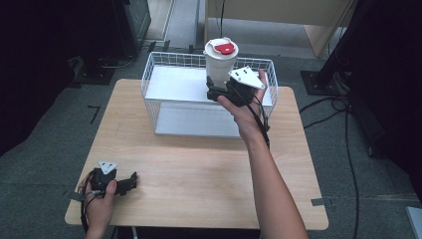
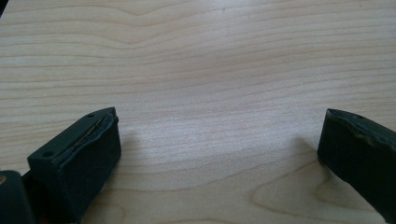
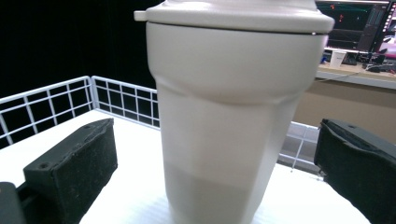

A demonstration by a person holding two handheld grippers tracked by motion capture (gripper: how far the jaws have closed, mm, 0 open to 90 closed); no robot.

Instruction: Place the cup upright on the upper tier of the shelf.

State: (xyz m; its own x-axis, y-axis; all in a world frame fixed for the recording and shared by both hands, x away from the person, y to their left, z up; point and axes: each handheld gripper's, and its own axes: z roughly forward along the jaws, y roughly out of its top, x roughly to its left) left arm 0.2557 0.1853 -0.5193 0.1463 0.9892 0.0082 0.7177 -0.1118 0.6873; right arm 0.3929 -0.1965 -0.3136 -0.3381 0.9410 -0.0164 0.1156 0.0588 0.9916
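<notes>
White lidded tumbler (image 1: 221,59) upright on wire basket's (image 1: 154,74) upper shelf, upper centre, right gripper (image 3: 215,154) jaws apart either side of it, left gripper (image 1: 130,181) jaws apart on wooden table (image 1: 199,169), lower left

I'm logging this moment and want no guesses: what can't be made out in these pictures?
- Foot of the tumbler: cut off by the bottom edge in the right gripper view; hidden behind the right claw in the high view.
- Tumbler's contents: lid covers them.
- Lower shelf of the wire rack: mostly hidden under the top shelf, high view.
- Left claw jaws: small and dark in the high view.
</notes>
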